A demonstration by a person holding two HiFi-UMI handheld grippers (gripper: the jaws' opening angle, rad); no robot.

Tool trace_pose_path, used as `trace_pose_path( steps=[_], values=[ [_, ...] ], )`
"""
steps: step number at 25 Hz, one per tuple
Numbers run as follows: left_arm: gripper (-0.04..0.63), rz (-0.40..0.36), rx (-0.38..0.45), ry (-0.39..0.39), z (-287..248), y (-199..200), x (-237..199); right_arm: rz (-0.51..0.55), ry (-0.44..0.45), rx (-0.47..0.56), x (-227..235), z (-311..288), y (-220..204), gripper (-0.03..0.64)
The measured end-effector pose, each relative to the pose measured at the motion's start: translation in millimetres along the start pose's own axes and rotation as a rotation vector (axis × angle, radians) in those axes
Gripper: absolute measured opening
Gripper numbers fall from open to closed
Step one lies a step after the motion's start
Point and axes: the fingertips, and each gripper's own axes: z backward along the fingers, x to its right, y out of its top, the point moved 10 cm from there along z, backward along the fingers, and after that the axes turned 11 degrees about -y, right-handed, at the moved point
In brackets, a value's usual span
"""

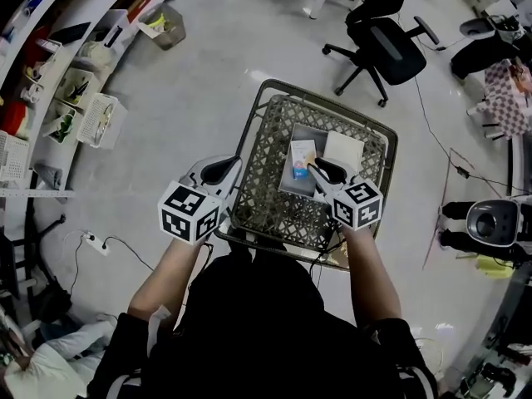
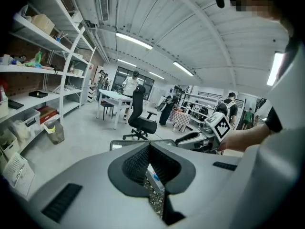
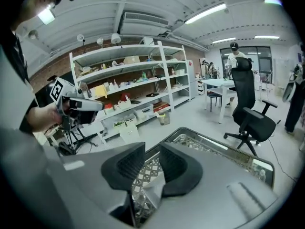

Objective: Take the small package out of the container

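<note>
Metal lattice basket [image 1: 262,152] sits on the floor [image 1: 208,81], right in front of the person. The small package [image 1: 302,160], white with blue and orange print, lies flat inside the basket at mid-floor, on a grey sheet [image 1: 309,135]. A white flat pack [image 1: 343,150] lies just beside it, toward the basket's right wall.

The right hand-held gripper [image 1: 314,169] is inside the basket, tips angled down and just beside the small package's right edge. Its jaws are partly apart with nothing clamped; only lattice and a pale corner show through the gap.

The left hand-held gripper [image 1: 237,165] is at the basket's left rim, outside the lattice. Its jaws are closed together and hold nothing.

A black office chair [image 1: 386,48] stands beyond the basket's far side, well apart.
</note>
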Motion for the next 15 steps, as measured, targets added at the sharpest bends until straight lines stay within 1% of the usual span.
trace_pose_path(
  steps=[3, 7, 10, 15],
  values=[
    [-0.002, 0.014, -0.037, 0.0, -14, -3, -5, 0.082, 0.005, -0.077, 12, -28, -5, 0.114],
    [-0.002, 0.041, -0.059, 0.004, -25, -11, -13, 0.253, 0.012, -0.175, 20, -65, -17, 0.115],
    [-0.002, 0.055, -0.07, 0.006, -33, -20, -19, 0.363, 0.037, -0.268, 27, -95, -28, 0.145],
    [-0.002, 0.102, -0.068, 0.023, -42, -34, -29, 0.474, 0.085, -0.407, 34, -133, -46, 0.184]
  ],
)
